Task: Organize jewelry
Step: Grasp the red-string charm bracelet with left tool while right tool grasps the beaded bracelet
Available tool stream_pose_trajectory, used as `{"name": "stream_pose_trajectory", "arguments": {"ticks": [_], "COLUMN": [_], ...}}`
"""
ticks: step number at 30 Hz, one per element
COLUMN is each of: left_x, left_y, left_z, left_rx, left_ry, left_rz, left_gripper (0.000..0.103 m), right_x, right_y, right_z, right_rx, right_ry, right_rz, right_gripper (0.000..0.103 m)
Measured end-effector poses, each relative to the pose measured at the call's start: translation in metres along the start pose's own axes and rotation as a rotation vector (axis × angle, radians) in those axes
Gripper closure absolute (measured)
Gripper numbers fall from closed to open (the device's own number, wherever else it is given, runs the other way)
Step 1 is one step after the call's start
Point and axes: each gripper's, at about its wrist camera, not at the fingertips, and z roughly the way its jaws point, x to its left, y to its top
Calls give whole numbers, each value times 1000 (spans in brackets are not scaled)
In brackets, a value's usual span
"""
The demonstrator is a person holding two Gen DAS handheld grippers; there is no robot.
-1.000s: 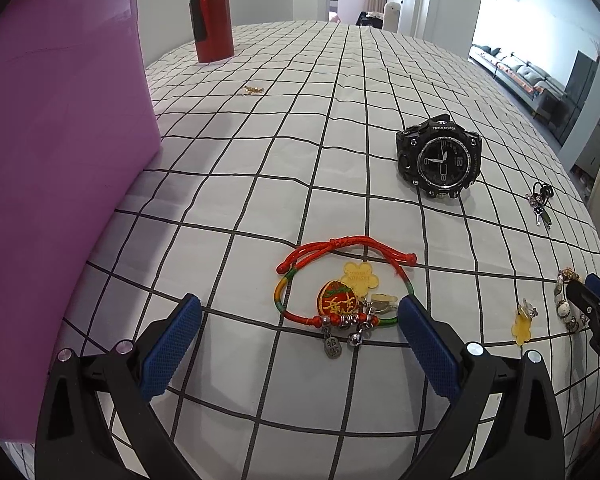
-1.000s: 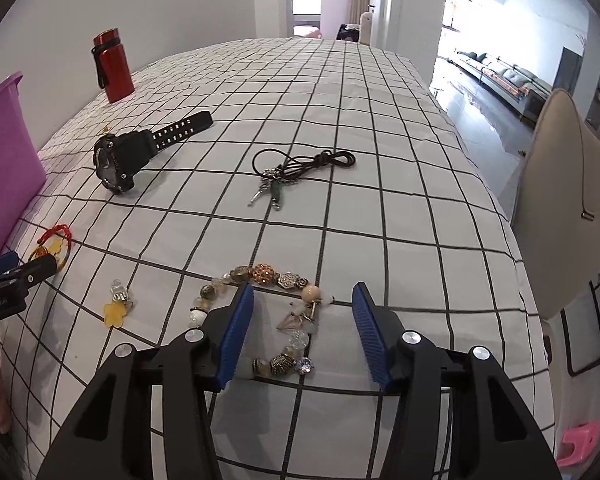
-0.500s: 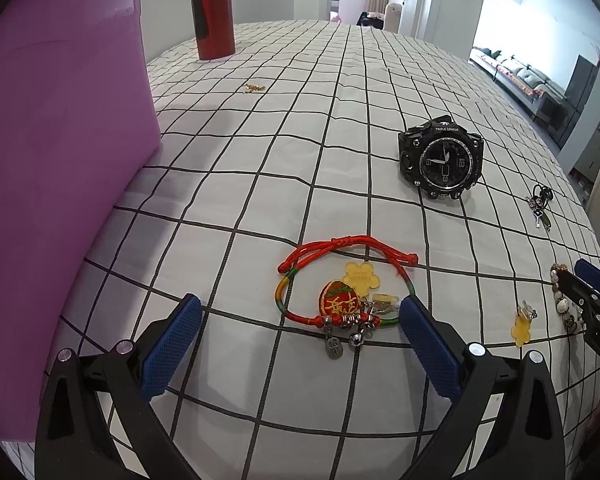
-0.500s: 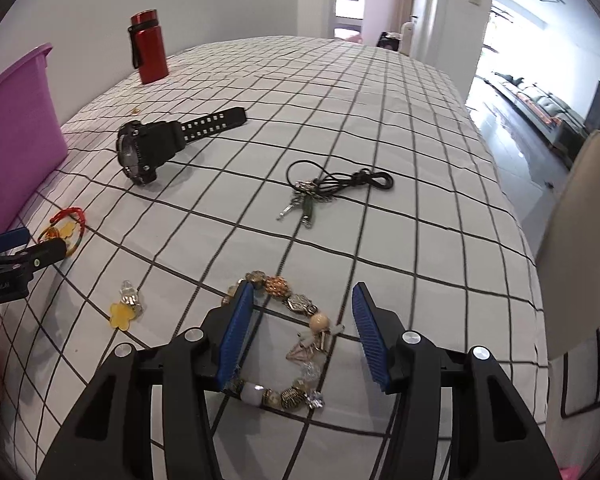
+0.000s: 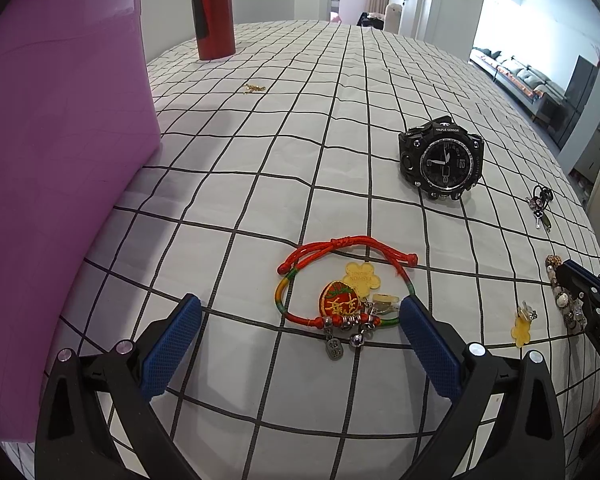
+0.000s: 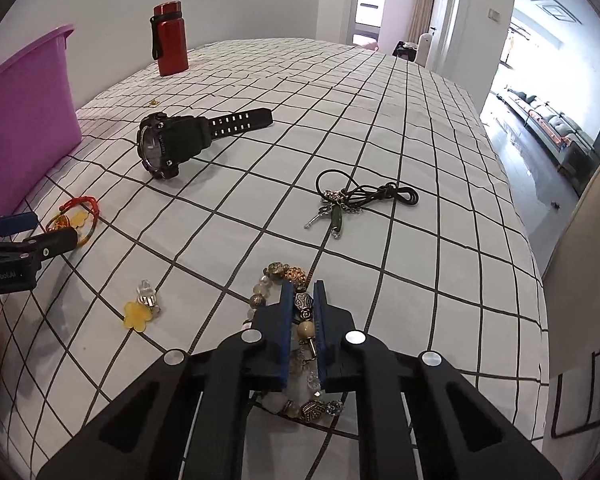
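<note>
Now the right gripper (image 6: 303, 312) has squeezed onto the beaded bracelet (image 6: 296, 300); left gripper (image 5: 300, 340) stays spread. Next, lift it toward the purple bin (image 6: 24, 120).

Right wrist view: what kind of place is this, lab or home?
Most likely a home. A sofa shows in the bright room through the opening, curtains hang past a doorway, and the table wears a checked tablecloth.

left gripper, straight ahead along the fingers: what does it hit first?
Most likely the red cord bracelet. It lies on the checked cloth just ahead of the open left gripper, toward the right finger, whose tip nearly touches it. Past it the cloth looks free ahead; the black watch sits off right. Depth is uncertain.
</note>
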Motion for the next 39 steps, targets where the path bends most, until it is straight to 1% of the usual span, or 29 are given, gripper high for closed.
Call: {"name": "stream_pose_trajectory", "arguments": {"ticks": [8, 12, 14, 15, 18, 20, 21, 23, 24, 25, 27, 29, 33, 39], "left_x": [1, 0, 0, -1, -5, -8, -10, -14, -16, -19, -23, -20, -18, -20], "left_y": [0, 1, 1, 1, 2, 2, 1, 0, 0, -1, -2, -2, -2, 3], "left_z": [1, 0, -1, -1, -3, -4, -5, -7, -8, -9, -9, -10, -16, -37], "left_rx": [-1, -6, -14, -20, -29, -36, -39, -49, -53, -53, -56, -53, -59, -102], "left_ry": [-4, -5, -11, -14, -26, -38, -43, -60, -60, -62, -47, -65, -71, -96], "left_rz": [-1, 5, 6, 7, 19, 31, 38, 58, 69, 84, 100, 80, 63, 49], "left_gripper": [6, 8, 16, 19, 32, 45, 48, 66, 72, 83, 83, 84, 85, 85], "right_x": [-1, -2, -2, -3, -4, -4, -4, -4, -5, -5, -5, -6, -8, -7], "right_y": [-6, -9, -10, -10, -10, -11, -11, -11, -12, -12, -12, -12, -13, -12], "right_z": [-16, -20, -22, -22, -21, -23, -23, -23, -23, -23, -24, -25, -31, -45], "right_rx": [-54, -57, -63, -62, -58, -60, -59, -61, -61, -61, -62, -68, -85, -110], "right_ry": [4, 16, 17, 21, 22, 24, 25, 27, 29, 30, 33, 35, 47, 60], "right_rz": [53, 74, 83, 89, 96, 97, 98, 101, 103, 105, 108, 111, 131, 140], "right_gripper": [93, 93, 93, 93, 93, 93, 93, 93, 93, 93, 93, 93, 93, 93]}}
